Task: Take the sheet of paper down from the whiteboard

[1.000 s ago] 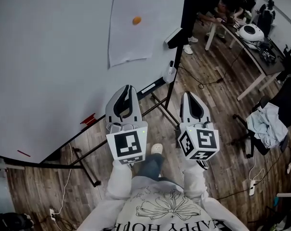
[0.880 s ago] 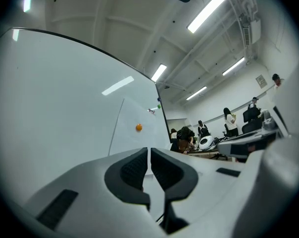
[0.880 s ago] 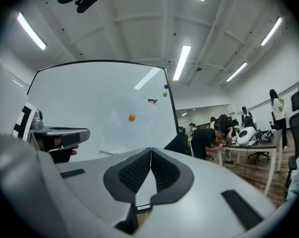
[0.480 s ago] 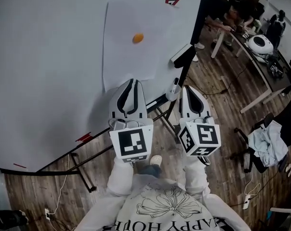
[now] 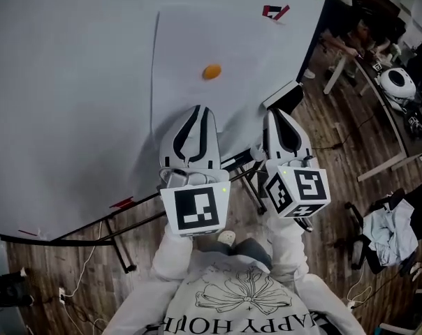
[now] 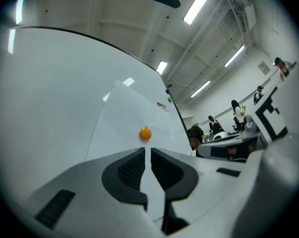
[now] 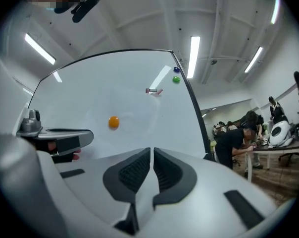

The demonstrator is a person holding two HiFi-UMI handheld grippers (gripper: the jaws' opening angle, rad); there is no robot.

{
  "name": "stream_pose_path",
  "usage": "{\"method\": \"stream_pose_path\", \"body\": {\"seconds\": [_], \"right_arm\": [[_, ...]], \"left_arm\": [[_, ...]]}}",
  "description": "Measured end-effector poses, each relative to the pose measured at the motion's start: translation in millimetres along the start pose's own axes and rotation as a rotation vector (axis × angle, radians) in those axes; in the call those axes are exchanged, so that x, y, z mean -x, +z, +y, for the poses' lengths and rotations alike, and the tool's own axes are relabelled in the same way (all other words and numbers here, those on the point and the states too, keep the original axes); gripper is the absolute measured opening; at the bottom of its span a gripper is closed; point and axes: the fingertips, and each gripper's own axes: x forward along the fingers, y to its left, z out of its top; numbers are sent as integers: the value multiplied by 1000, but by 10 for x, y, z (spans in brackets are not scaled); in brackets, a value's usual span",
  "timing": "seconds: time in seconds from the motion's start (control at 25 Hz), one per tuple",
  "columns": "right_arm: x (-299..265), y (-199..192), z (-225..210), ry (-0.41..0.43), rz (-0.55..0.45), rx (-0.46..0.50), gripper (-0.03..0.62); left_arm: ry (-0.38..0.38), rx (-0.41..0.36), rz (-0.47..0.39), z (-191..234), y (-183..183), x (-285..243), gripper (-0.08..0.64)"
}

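left gripper [image 5: 199, 110] and right gripper [image 5: 280, 114] clenched, empty. risk: tugging the sheet of paper [image 5: 186, 40] from under the orange magnet [image 5: 211, 71] may tear it.

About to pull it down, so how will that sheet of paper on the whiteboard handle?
Probably floppy: the sheet of paper looks thin. Likely light, since an orange magnet holds it; it may slide free if tugged.
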Motion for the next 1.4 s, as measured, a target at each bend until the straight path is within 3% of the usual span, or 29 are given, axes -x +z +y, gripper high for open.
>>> {"method": "stream_pose_path", "body": {"seconds": [0.16,0.52,0.88,1.4], "right_arm": [[-167,59,-61,61,-21,-61,12],[-474,153,-77,264,20,-34,106],[-600,259,-58,437,21,-31,110],[-711,294,55,513,21,-60,109]], "left_arm": [[49,-28,15,47,23,-58,40],[196,-76,50,8,134,-201,107],[336,-122,105,-26,236,-383,146],[404,-175,178,-2,245,-592,156]]}}
